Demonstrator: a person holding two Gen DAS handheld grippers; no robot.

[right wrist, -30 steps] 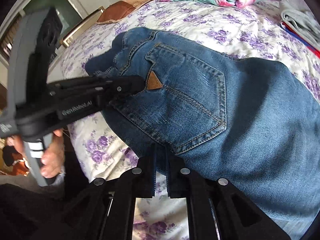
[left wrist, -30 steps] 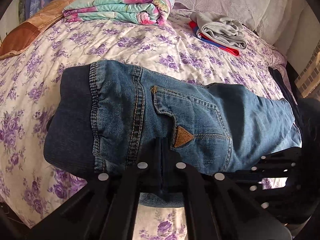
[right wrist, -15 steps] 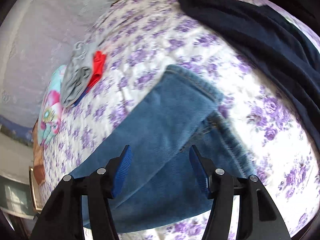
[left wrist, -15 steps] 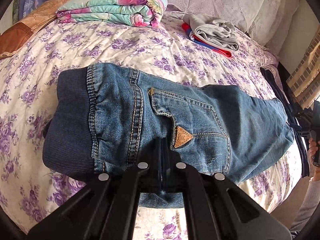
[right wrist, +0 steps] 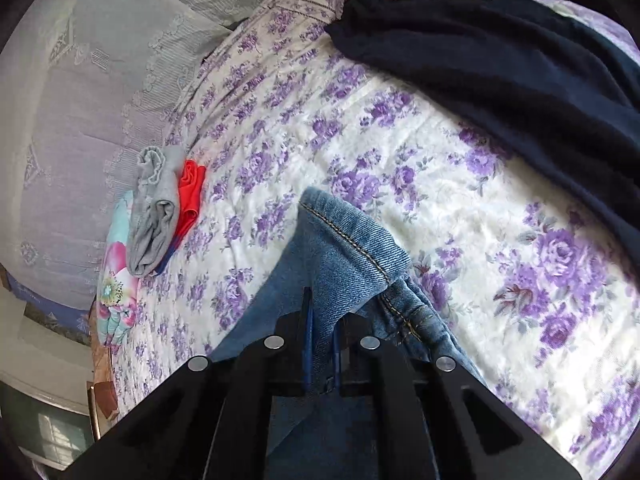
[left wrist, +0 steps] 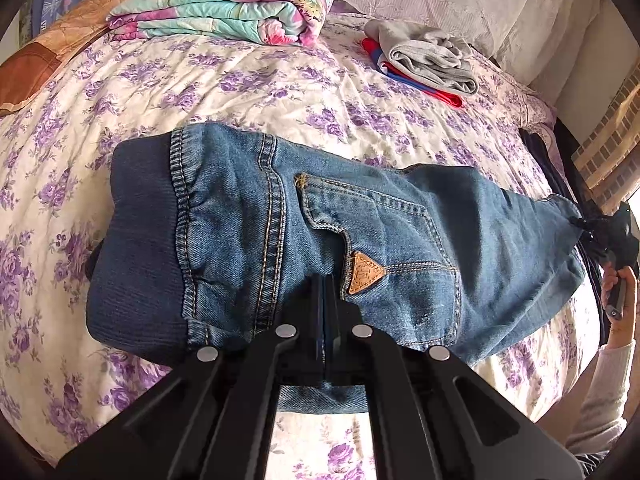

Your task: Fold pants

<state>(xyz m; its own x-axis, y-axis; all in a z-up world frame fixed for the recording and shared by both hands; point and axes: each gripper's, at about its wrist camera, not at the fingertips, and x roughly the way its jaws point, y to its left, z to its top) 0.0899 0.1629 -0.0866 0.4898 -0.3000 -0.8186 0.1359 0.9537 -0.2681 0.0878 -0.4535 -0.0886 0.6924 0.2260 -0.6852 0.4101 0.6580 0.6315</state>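
One pair of jeans (left wrist: 360, 240) on the flowered bedspread (left wrist: 280, 92), laid lengthwise along the near edge of the bed, dark ribbed waistband (left wrist: 136, 248) toward the left end, hem (right wrist: 352, 236) toward the right end. Two grippers on it. Left gripper (left wrist: 325, 312) clenched on the denim near the seat, close by the tan triangular patch (left wrist: 365, 278) of the back pocket, jaws pressed together with cloth between them. Right gripper (right wrist: 322, 344) clamped on the leg end just behind the hem; fold of denim pinched between its blue pads (right wrist: 307, 332). Seen from the left wrist, right end of the jeans drawn to a point at that gripper, a hand (left wrist: 618, 300) and pale sleeve (left wrist: 604, 396) below it, off the bed's near right corner.

Elsewhere on the bed: one folded floral quilt (left wrist: 224, 12) at the far edge; one small stack of folded clothes (left wrist: 424, 60), grey over red and blue, toward the far right; one brown cushion (left wrist: 48, 56) at the far left corner; one dark navy garment (right wrist: 500, 80) spread along the right edge, beyond the hem and apart from it.

Broad bare stretch of bedspread between the jeans and the far-edge piles. Narrow strip only between the jeans and the near edge.
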